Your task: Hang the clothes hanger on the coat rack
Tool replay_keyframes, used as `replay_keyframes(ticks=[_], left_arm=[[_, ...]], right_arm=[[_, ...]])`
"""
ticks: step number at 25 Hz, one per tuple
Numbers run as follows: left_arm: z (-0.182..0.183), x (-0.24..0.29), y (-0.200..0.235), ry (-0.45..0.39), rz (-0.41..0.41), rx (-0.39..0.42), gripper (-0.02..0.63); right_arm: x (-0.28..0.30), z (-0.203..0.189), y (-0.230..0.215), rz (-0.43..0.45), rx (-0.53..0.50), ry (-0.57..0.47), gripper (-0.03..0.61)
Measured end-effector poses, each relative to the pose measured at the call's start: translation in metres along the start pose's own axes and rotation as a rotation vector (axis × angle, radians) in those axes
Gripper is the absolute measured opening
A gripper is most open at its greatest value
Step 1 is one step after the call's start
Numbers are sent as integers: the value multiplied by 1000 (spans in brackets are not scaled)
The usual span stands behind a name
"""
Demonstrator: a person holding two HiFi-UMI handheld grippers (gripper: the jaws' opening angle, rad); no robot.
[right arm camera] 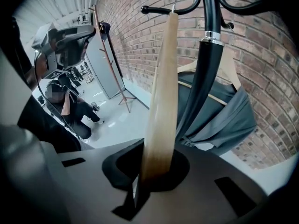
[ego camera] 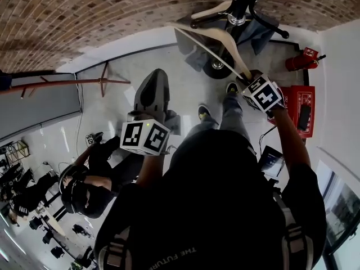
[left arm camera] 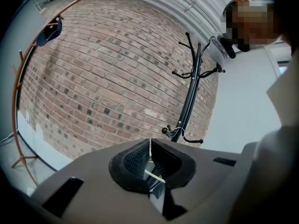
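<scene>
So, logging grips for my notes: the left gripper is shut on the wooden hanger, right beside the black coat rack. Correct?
Not the left. The right gripper view shows the right gripper shut on the wooden hanger beside the black coat rack; the left gripper has its jaws together on nothing.

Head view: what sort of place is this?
Probably an indoor studio or office: red brick wall, black metal coat rack where the right gripper holds a wooden clothes hanger, red fire extinguisher.
</scene>
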State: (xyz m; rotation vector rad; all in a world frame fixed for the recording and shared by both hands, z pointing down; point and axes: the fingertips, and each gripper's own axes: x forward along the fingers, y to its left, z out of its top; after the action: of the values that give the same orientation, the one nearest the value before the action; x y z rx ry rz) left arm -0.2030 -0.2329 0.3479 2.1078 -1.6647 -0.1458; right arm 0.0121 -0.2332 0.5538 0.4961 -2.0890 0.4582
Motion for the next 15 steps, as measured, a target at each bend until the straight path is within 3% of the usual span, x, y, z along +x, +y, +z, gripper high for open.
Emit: replay_keyframes(ticks=[15], left_arm=[[-10,-5,7,-13,10,-32,29]], right_arm=[[15,-5,-12,9,-10,97,21]])
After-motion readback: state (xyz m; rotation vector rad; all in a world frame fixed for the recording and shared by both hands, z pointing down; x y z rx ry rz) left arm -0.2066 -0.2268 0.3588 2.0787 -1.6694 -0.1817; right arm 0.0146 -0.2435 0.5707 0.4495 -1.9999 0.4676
